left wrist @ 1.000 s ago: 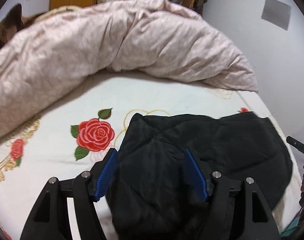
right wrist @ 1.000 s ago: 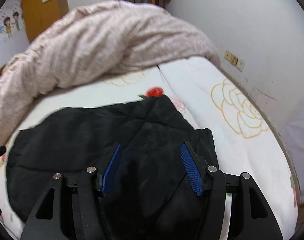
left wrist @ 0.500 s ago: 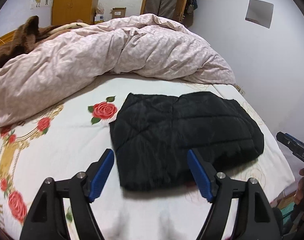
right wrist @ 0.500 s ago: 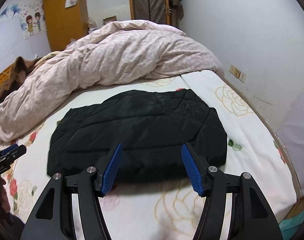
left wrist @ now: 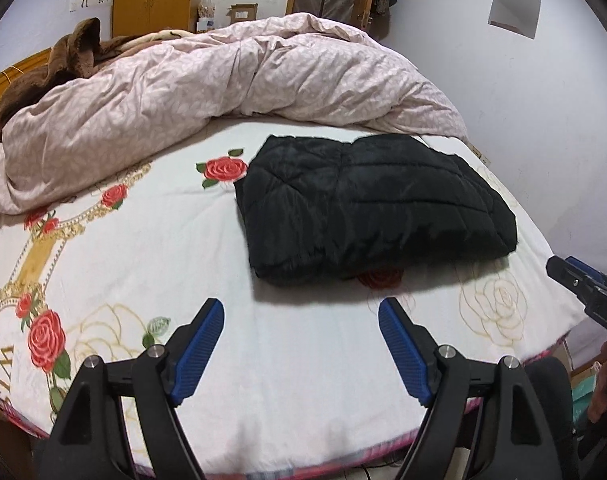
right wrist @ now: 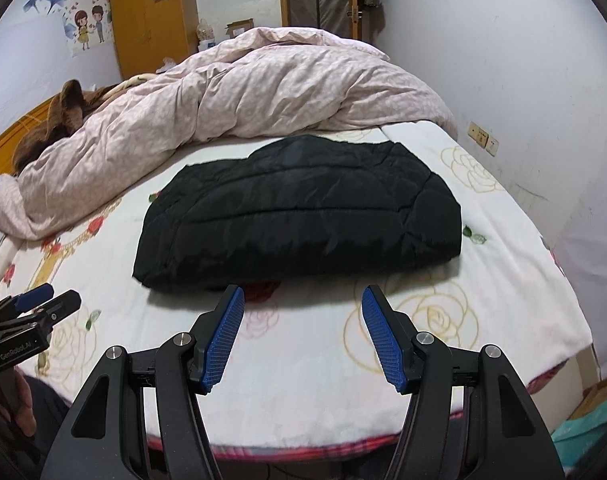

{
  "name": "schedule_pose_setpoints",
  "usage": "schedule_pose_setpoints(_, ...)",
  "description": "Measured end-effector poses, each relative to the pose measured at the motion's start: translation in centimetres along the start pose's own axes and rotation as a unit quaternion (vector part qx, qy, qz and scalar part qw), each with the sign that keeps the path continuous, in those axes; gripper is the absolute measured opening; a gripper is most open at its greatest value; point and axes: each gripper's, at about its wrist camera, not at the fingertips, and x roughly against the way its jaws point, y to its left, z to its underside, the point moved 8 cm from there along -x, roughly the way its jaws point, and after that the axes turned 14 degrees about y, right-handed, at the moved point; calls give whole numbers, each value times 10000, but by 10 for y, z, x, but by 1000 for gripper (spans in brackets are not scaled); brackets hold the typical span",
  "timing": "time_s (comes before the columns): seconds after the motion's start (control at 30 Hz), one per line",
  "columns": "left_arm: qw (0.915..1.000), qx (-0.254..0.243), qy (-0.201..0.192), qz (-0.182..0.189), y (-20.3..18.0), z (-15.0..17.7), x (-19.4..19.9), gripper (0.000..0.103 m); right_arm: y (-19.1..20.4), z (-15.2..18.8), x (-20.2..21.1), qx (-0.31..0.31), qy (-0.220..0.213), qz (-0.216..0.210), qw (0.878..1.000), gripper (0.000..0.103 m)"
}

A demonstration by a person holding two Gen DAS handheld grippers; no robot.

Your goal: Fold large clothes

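Observation:
A black quilted jacket [left wrist: 367, 204] lies folded into a thick rectangle on the white rose-print bed sheet [left wrist: 143, 248]; it also shows in the right wrist view [right wrist: 299, 216]. My left gripper [left wrist: 301, 316] is open and empty, hovering above the sheet in front of the jacket's near edge. My right gripper [right wrist: 303, 304] is open and empty, just short of the jacket's near edge. Each gripper shows at the edge of the other's view: the right one [left wrist: 583, 284] and the left one [right wrist: 39, 304].
A rumpled pink duvet [left wrist: 223, 80] is heaped across the far side of the bed, with a brown blanket [left wrist: 63, 60] at the far left. A white wall [right wrist: 543, 80] runs along the right. The bed's front edge [right wrist: 303, 448] is just below my grippers.
Both grippers have pulled back and up from the jacket, where their open fingers were right over it. The jacket now lies folded and free on the bed.

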Motion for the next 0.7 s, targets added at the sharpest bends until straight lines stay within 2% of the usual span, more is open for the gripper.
schedule_pose_setpoints(0.3, 9998, -46, 135, 122, -12, 13, -5, 81, 7, 22, -5, 149, 161, 67, 9997, 62)
schedule_pose_setpoints(0.7, 9997, -121, 179, 64, -20, 16, -5, 81, 6, 23, -5, 150, 153, 92, 9997, 62)
